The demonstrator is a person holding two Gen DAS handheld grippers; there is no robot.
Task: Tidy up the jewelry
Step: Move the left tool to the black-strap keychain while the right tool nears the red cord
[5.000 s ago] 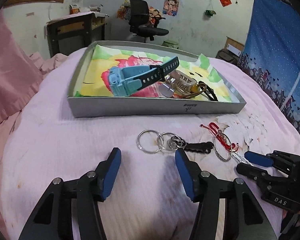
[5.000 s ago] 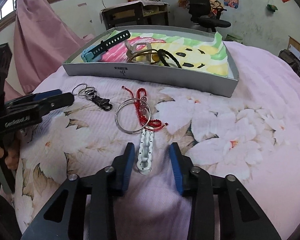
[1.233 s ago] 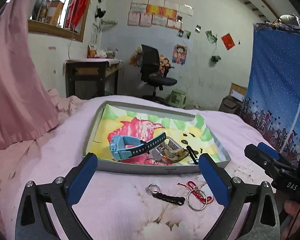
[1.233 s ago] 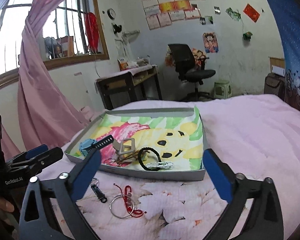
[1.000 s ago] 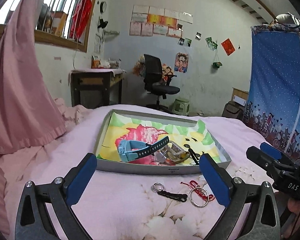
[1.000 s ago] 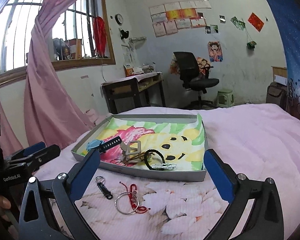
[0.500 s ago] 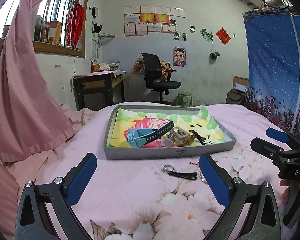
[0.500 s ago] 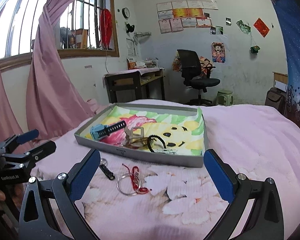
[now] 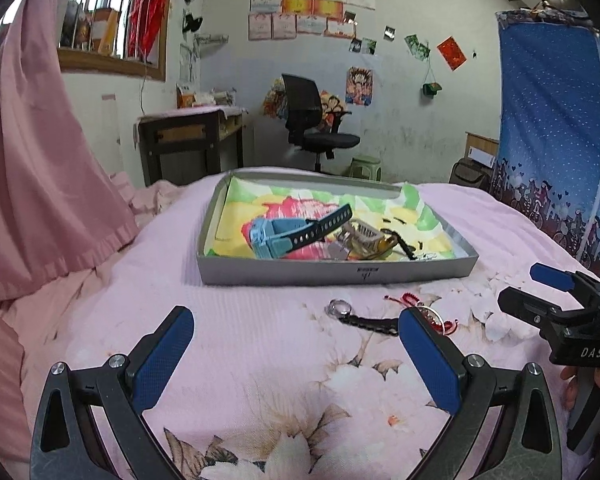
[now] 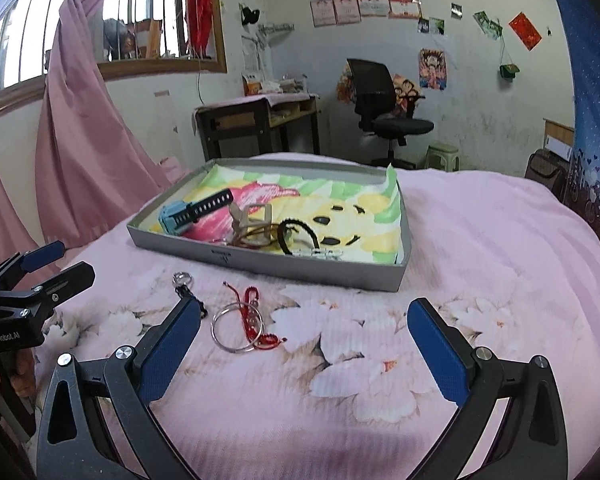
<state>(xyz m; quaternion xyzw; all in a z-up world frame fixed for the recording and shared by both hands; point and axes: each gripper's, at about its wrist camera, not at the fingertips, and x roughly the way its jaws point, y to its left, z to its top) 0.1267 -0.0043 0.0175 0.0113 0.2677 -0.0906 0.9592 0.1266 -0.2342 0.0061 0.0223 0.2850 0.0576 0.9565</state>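
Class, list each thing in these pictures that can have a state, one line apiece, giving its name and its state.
Left gripper: open, holding nothing.
Right gripper: open, holding nothing.
Tray: uncovered, holding several pieces.
Blue watch: in the tray, strap unfastened.
Black bracelet: in the tray.
Silver ring: on the bedspread, outside the tray.
Red cord: on the bedspread, lying across the silver ring.
Black keychain: on the bedspread, outside the tray.

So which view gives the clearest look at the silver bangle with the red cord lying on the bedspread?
The right wrist view: the silver bangle and red cord lie whole and unblocked between the open fingers. In the left wrist view the left gripper's finger covers most of the bangle, leaving only an edge and bits of cord.
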